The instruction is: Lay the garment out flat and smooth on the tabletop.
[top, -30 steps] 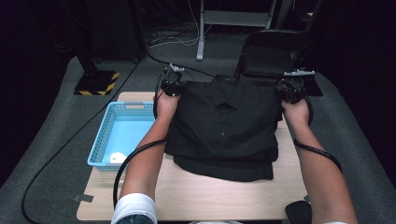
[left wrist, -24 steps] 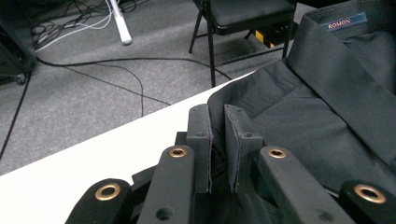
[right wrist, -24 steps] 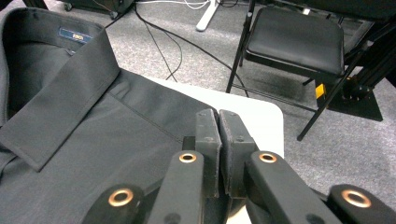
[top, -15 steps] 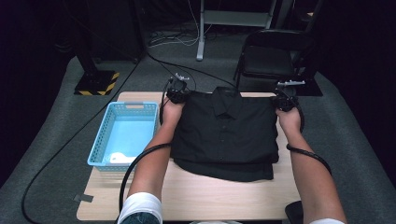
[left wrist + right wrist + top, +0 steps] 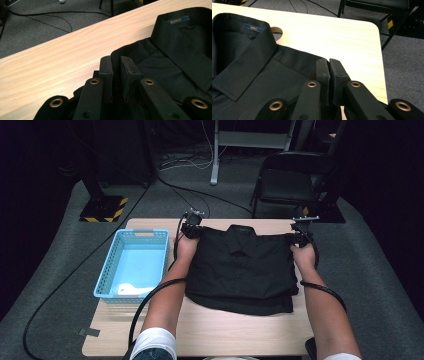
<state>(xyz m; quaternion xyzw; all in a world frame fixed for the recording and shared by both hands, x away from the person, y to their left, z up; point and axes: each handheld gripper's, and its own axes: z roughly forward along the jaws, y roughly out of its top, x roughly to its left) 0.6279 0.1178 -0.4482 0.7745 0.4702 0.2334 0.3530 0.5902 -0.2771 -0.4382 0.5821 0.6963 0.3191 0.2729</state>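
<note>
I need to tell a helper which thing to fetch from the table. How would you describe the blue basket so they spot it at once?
Start at the light wooden table. On its left side, beside the folded black shirt, sits the basket. It is the one light-blue, slotted plastic bin with open top, holding a small white item near its front edge.

Both forearms reach forward from the bottom of the high view, roughly parallel and well apart. The left gripper (image 5: 193, 226) sits at the far left, its 2 fingers (image 5: 106, 72) nearly together with a narrow gap. The right gripper (image 5: 301, 234) sits at the far right, its fingers (image 5: 322, 71) pressed together.
</note>
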